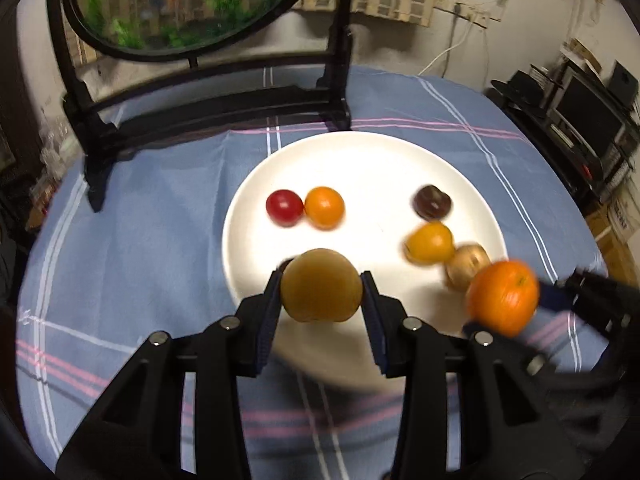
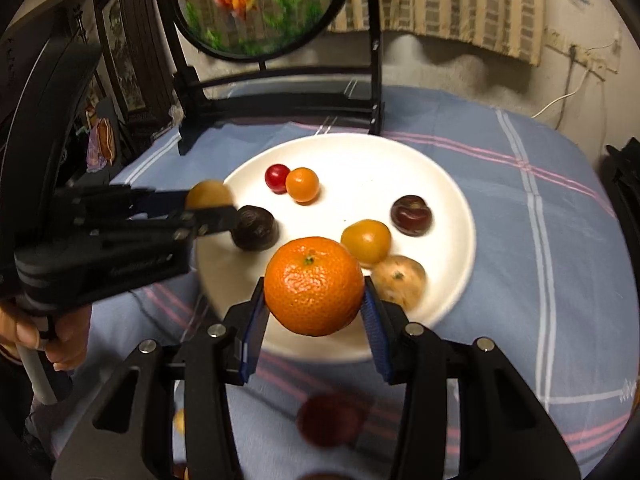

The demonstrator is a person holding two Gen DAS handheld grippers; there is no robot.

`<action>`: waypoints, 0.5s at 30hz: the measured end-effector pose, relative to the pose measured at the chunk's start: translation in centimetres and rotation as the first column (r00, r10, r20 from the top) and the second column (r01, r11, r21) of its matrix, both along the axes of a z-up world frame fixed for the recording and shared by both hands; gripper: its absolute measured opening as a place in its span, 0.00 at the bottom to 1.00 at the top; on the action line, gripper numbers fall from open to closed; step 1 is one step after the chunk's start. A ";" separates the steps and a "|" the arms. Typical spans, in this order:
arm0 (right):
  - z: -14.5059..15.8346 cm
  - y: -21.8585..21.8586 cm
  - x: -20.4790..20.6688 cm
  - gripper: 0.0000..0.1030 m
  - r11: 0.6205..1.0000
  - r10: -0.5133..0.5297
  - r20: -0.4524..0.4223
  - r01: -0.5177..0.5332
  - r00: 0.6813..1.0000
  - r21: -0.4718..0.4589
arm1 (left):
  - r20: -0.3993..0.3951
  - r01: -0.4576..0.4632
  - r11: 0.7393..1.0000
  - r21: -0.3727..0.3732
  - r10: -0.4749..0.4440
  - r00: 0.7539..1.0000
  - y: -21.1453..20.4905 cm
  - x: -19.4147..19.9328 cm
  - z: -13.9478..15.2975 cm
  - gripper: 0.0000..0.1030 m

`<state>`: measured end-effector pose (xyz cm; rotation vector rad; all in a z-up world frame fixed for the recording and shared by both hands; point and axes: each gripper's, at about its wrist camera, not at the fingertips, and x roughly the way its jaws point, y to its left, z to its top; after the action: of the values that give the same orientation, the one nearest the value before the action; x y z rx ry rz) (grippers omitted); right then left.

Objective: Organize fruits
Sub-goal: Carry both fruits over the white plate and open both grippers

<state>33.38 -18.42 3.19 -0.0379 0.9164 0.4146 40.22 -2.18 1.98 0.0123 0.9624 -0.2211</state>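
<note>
In the left wrist view my left gripper (image 1: 322, 280) is shut on a round brown-yellow fruit (image 1: 320, 296) above the near rim of a white plate (image 1: 360, 152). My right gripper (image 2: 314, 292) is shut on an orange mandarin (image 2: 314, 276) over the plate's near edge (image 2: 452, 208). On the plate lie a red cherry tomato (image 1: 284, 207), a small orange fruit (image 1: 324, 207), a dark plum-like fruit (image 1: 432, 201), a yellow tomato (image 1: 429, 242) and a tan speckled fruit (image 1: 467, 266). The right wrist view shows another dark fruit (image 2: 256, 227) beside the left gripper (image 2: 204, 204).
A black wooden stand (image 1: 224, 108) holding a round painted panel (image 1: 192, 0) rises behind the plate on the blue checked cloth (image 1: 120, 260). A blurred red fruit (image 2: 330, 420) lies on the cloth below my right gripper. Dark shelves (image 1: 580, 120) stand at the right.
</note>
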 end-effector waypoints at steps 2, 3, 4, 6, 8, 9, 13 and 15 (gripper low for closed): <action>-1.0 0.5 1.7 0.44 1.000 0.007 -0.023 -0.008 1.000 -0.009 | -0.014 -0.020 1.000 0.001 0.020 1.000 0.2 1.5 -0.6 0.38; -1.4 0.7 2.4 0.44 1.000 0.007 -0.028 -0.008 1.000 -0.019 | -0.016 -0.029 1.000 0.005 0.029 0.999 0.3 2.3 -1.0 0.38; -1.6 0.8 2.8 0.44 1.000 0.006 -0.030 -0.007 1.000 -0.026 | -0.020 -0.037 0.999 0.007 0.037 0.999 0.4 2.9 -1.4 0.38; -2.1 1.0 3.7 0.44 0.999 0.001 -0.036 -0.003 0.999 -0.035 | -0.032 -0.046 0.999 0.008 0.047 0.998 0.5 3.6 -2.0 0.38; -2.3 1.1 4.5 0.45 0.999 -0.003 -0.034 0.001 0.999 -0.037 | -0.035 -0.051 0.999 0.013 0.052 0.998 0.4 4.3 -2.5 0.39; -2.1 1.3 4.6 0.45 0.999 -0.001 -0.010 0.001 1.000 -0.039 | -0.033 -0.058 0.998 0.016 0.059 0.998 0.3 4.6 -2.8 0.39; -1.8 1.7 5.8 0.52 0.998 -0.034 -0.009 0.033 0.999 -0.055 | -0.026 -0.103 0.995 0.001 0.103 0.994 0.4 5.1 -3.2 0.66; -1.2 1.4 5.8 0.59 0.997 -0.056 0.015 0.057 0.998 -0.043 | 0.005 -0.112 0.994 0.014 0.112 0.994 0.4 4.6 -2.6 0.74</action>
<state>39.20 -16.98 2.03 -0.0544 0.9109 0.3416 44.79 -1.74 -0.64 -0.0276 0.9572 -0.1106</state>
